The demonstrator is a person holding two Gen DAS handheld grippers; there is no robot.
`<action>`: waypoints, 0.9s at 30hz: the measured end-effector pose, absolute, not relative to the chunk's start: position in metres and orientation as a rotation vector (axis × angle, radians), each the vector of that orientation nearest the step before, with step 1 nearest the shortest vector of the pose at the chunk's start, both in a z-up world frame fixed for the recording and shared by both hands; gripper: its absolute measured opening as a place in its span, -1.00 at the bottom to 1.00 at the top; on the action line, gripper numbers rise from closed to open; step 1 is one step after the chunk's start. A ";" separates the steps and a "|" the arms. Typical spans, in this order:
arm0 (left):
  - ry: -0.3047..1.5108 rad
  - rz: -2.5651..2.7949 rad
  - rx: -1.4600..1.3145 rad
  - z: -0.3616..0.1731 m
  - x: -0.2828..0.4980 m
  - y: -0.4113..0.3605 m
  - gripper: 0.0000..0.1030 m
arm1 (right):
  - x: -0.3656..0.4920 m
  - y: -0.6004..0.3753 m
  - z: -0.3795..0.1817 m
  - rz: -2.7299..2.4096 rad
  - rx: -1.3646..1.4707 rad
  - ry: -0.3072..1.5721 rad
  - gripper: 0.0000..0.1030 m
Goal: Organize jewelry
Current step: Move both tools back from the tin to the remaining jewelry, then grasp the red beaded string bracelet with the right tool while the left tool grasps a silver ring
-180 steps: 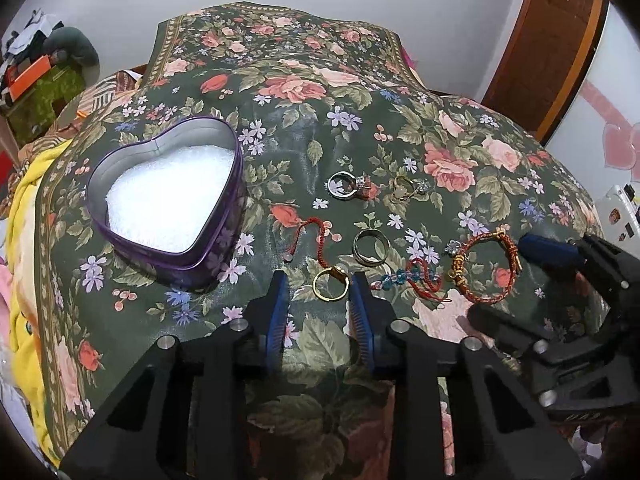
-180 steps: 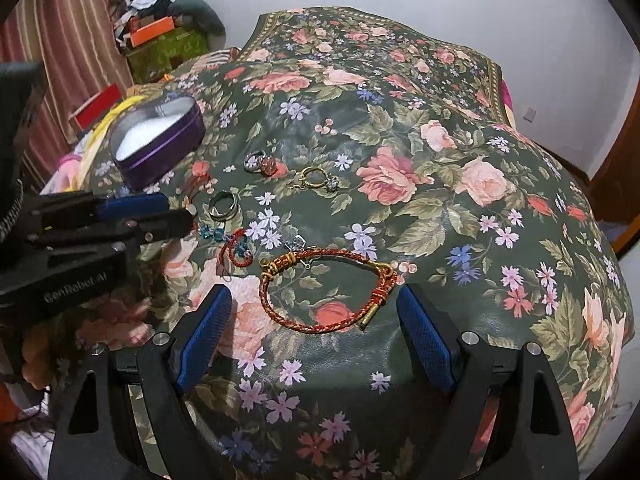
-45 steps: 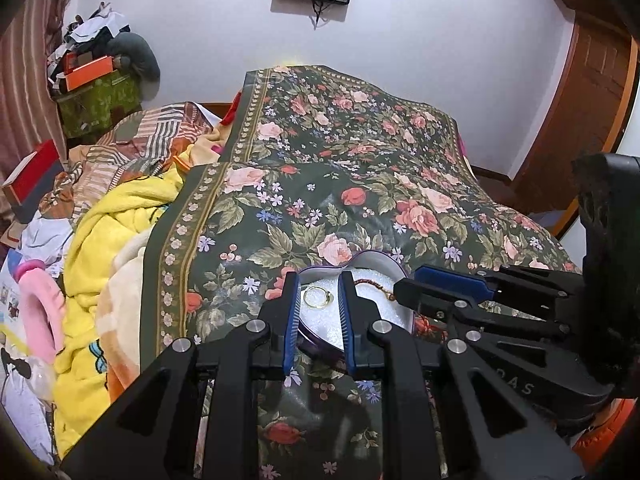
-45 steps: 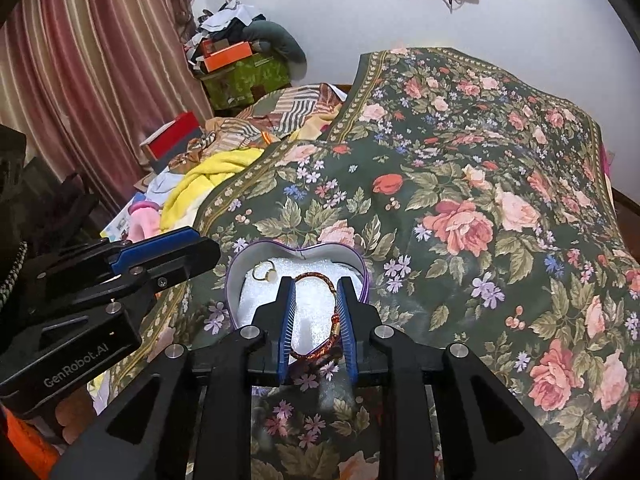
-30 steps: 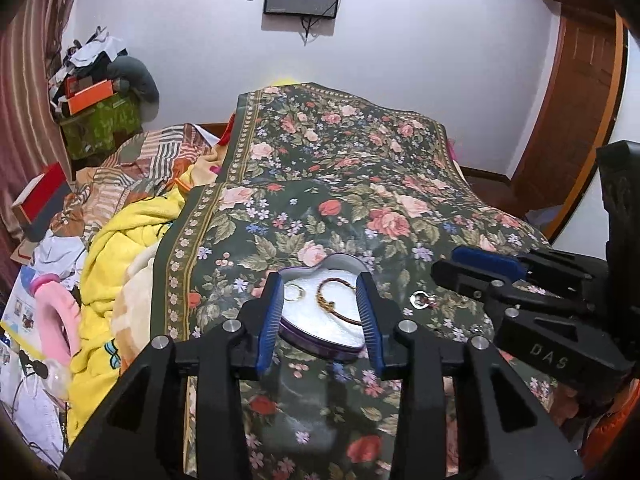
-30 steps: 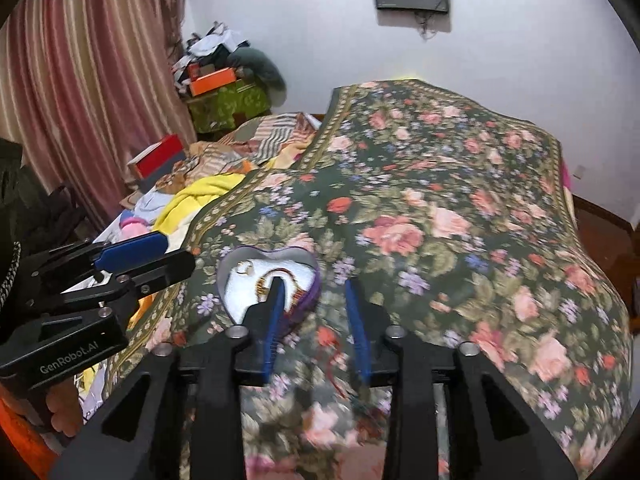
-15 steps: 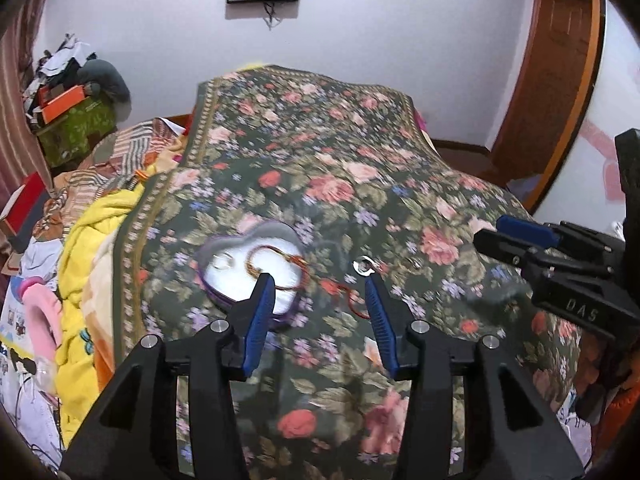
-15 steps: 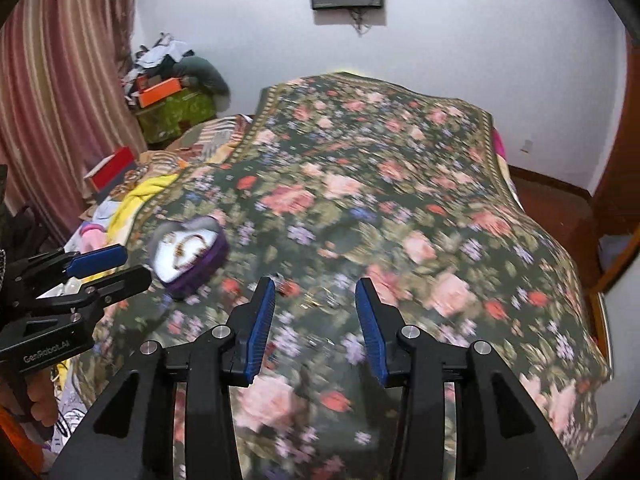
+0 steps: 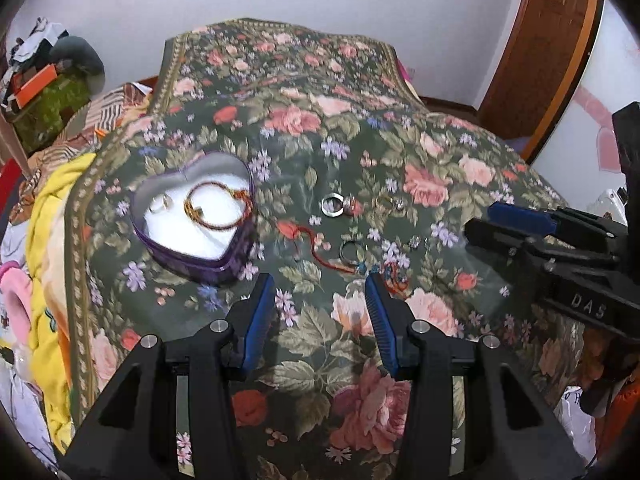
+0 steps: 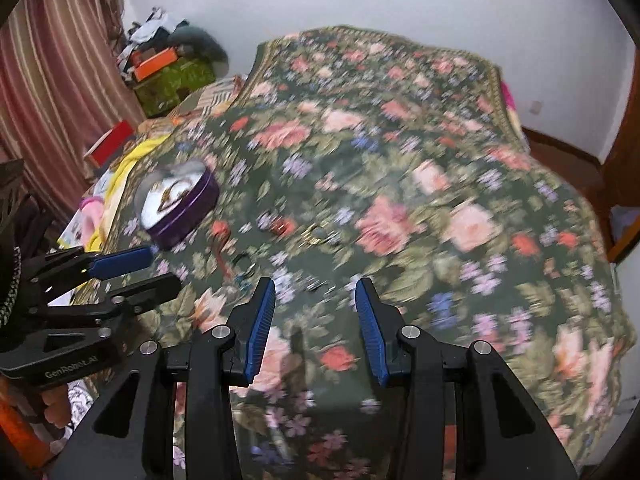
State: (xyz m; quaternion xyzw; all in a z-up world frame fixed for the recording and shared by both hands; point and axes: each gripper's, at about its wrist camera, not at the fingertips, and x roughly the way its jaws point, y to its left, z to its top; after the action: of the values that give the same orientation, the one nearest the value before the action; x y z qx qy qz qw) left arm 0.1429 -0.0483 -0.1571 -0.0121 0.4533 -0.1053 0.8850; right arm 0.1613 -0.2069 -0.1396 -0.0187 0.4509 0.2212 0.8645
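Observation:
A purple heart-shaped tin sits on the floral bedspread and holds a gold ring and a red-gold braided bracelet. To its right lie a silver ring, a gold ring with stone, a red cord, another ring and a red beaded bracelet. My left gripper is open and empty, just short of the cord. My right gripper is open and empty; it also shows at the right of the left wrist view. The tin is blurred in the right wrist view.
The floral bedspread covers the bed. A yellow blanket hangs at the left edge. Clutter and boxes stand by the striped curtain. A wooden door is at the far right.
Both grippers let go of the gold ring and the braided bracelet into the tin, opened, and swung right and down toward the loose jewelry.

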 end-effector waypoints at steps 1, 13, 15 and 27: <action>0.951 -0.220 -0.028 -0.160 0.143 -0.048 -0.11 | 0.162 -0.203 -0.144 0.474 -0.041 0.958 -0.26; 1.002 -0.220 -0.055 -0.182 0.148 -0.039 -0.11 | 0.169 -0.171 -0.176 0.535 -0.096 1.053 -0.26; 1.004 -0.221 -0.062 -0.183 0.148 -0.037 -0.11 | 0.170 -0.173 -0.177 0.534 -0.086 1.051 -0.40; 1.012 -0.240 -0.058 -0.184 0.153 -0.045 -0.11 | 0.169 -0.191 -0.164 0.500 -0.021 0.993 -0.87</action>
State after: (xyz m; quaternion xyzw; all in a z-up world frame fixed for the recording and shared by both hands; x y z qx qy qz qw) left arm 0.1527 -0.0452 -0.1840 -0.0279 0.4836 -0.1146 0.8673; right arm 0.1686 -0.1910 -0.1640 -0.0098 0.4712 0.2371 0.8495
